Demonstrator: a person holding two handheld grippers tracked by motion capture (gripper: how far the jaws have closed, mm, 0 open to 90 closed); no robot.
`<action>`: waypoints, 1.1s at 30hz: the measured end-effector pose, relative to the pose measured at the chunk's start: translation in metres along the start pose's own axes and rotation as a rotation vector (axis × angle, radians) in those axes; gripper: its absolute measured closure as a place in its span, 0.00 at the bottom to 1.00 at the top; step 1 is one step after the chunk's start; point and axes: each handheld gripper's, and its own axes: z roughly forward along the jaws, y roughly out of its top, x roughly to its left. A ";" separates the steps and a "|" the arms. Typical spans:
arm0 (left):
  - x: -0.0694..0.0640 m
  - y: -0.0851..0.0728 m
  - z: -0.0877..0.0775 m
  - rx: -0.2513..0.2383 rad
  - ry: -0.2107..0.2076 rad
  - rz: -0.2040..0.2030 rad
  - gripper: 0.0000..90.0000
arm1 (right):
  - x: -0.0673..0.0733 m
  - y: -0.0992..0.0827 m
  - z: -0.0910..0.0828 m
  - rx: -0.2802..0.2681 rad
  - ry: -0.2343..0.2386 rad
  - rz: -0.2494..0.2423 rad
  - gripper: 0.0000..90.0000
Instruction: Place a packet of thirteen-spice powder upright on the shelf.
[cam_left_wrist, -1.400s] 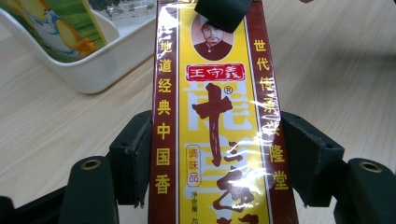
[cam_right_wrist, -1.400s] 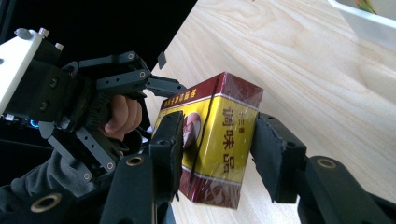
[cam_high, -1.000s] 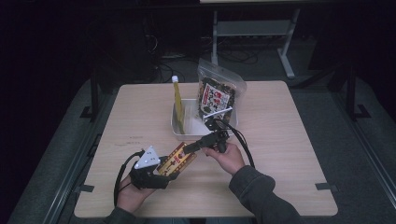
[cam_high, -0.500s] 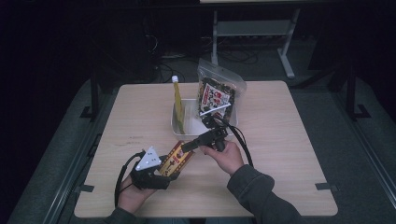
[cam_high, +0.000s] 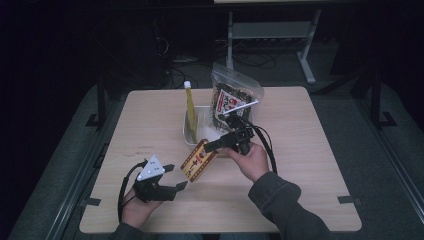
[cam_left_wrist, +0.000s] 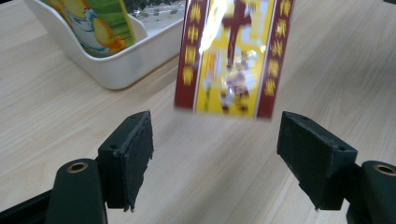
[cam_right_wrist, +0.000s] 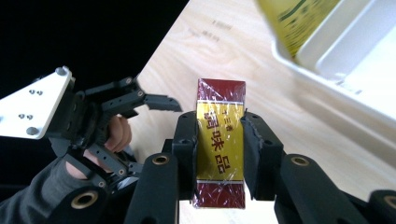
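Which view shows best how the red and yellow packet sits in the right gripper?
The right gripper view: the packet stands clamped between both pads. The high view shows the right gripper holding it above the table, small. The left gripper view shows its blurred free end.

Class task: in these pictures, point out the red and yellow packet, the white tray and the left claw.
Red and yellow packet (cam_right_wrist: 220, 140): right gripper view, yellow middle band.
White tray (cam_left_wrist: 119, 65): left gripper view, outer side wall.
Left claw (cam_left_wrist: 215, 158): left gripper view, midway between its open fingertips.
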 end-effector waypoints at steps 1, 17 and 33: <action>0.000 0.000 -0.001 -0.002 0.002 -0.004 0.29 | 0.000 0.001 -0.003 -0.007 -0.008 0.002 0.76; 0.011 -0.009 -0.005 -0.006 0.013 -0.052 0.29 | 0.008 0.024 -0.031 -0.108 -0.184 -0.010 0.76; 0.016 -0.012 -0.006 -0.009 0.020 -0.069 0.29 | 0.008 0.051 -0.030 -0.147 -0.290 0.036 0.76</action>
